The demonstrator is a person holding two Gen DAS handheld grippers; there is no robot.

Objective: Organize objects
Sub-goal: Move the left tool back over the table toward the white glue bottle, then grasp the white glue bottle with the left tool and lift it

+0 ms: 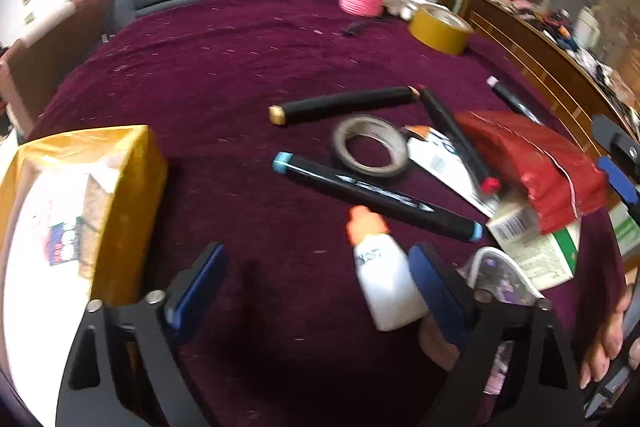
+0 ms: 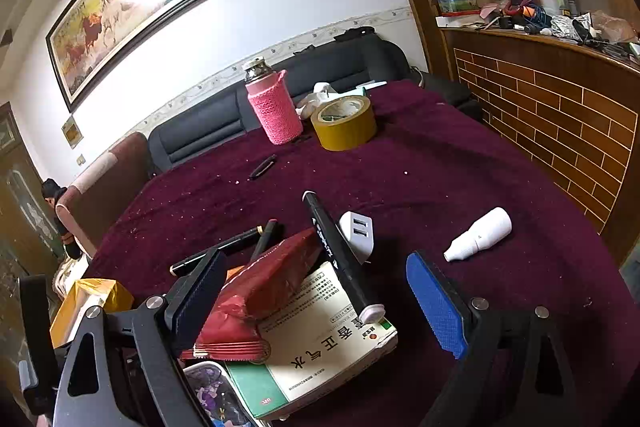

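Left claw [image 1: 316,283] spread wide, tilted down over the maroon-covered surface [image 1: 224,67], nothing between the pads; white glue bottle [image 1: 380,279] with orange cap lying just inside the right pad, touching or nearly touching it, hard to tell which. Probably lined up that way for a pinch across the bottle's body, with the cap pointing away. Right claw [image 2: 320,299] also spread, empty, hovering over the heap: red foil packet [image 2: 260,299] leaning on a green-and-white medicine box [image 2: 320,355], black marker [image 2: 340,259] propped across both, white USB charger [image 2: 358,233] just behind. Heaped loosely rather than sorted, so most of the organizing apparently not yet done. Further out in the left view: blue-capped marker [image 1: 376,195] lying flat beside a grey tape roll [image 1: 370,147], a black marker with tan caps [image 1: 344,105] beyond them. Yellow package [image 1: 80,207] at the near left edge, well apart from the clutter, perhaps the collecting spot, though unclear. White dropper bottle [image 2: 480,233] alone on its side to the right. Pink-sleeved bottle [image 2: 274,107] and yellow tape roll [image 2: 344,123] upright at the far edge, out of the working area. Risk with the glue bottle: smooth rounded body, likely to roll or squirt aside under an off-centre pinch.
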